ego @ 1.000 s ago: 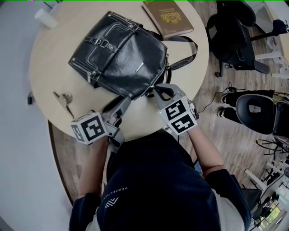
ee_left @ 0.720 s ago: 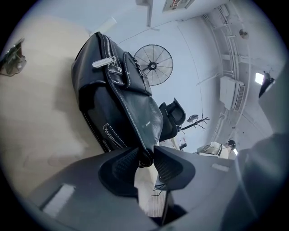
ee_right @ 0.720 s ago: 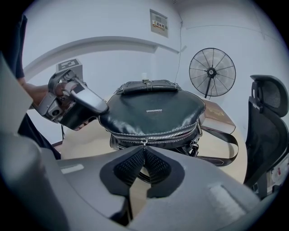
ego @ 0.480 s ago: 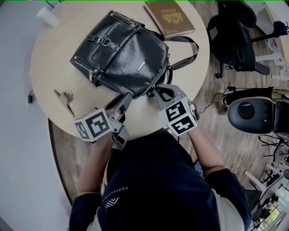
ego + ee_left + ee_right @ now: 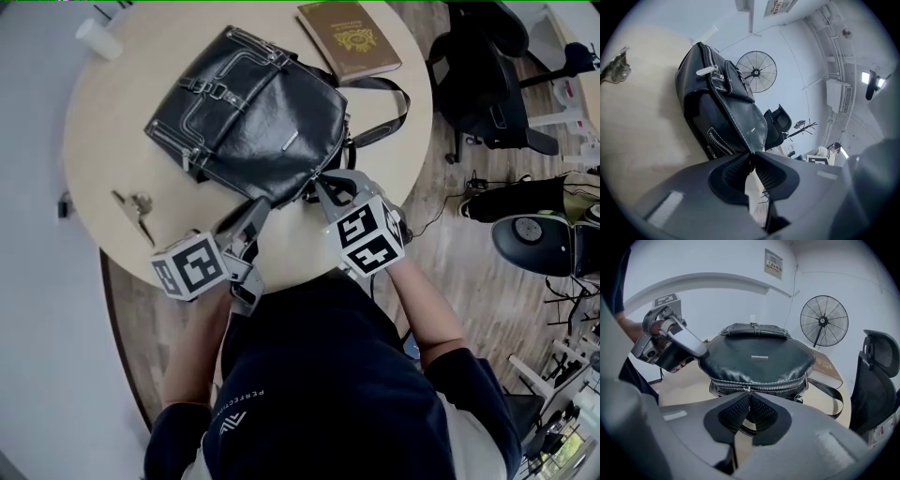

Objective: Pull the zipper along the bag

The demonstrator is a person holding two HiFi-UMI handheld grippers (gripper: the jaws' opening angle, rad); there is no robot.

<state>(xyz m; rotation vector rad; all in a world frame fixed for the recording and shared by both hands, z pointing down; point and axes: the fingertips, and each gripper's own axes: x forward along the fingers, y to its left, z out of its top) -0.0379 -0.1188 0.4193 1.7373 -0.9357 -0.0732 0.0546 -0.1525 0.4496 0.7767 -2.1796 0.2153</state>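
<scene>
A black leather bag (image 5: pixel 253 112) lies on the round table (image 5: pixel 103 131). My right gripper (image 5: pixel 321 183) is at the bag's near edge, shut on the zipper pull (image 5: pixel 748 389) at the middle of the silver zipper (image 5: pixel 780 386). My left gripper (image 5: pixel 262 204) is at the bag's near left corner. In the left gripper view the bag (image 5: pixel 726 117) runs down into the left gripper (image 5: pixel 751 154), whose jaws are closing, with the tips pinching the leather corner seam. The bag's strap (image 5: pixel 389 103) trails off to the right.
A brown book (image 5: pixel 349 36) lies at the table's far edge beside the bag. A bunch of keys (image 5: pixel 136 208) sits at the left and a white cup (image 5: pixel 97 39) at the far left. Office chairs (image 5: pixel 487 75) stand on the wooden floor to the right.
My left gripper has moved in to the bag's near left corner and its jaws have narrowed onto it. The right gripper stays put. A chair at the right has shifted.
</scene>
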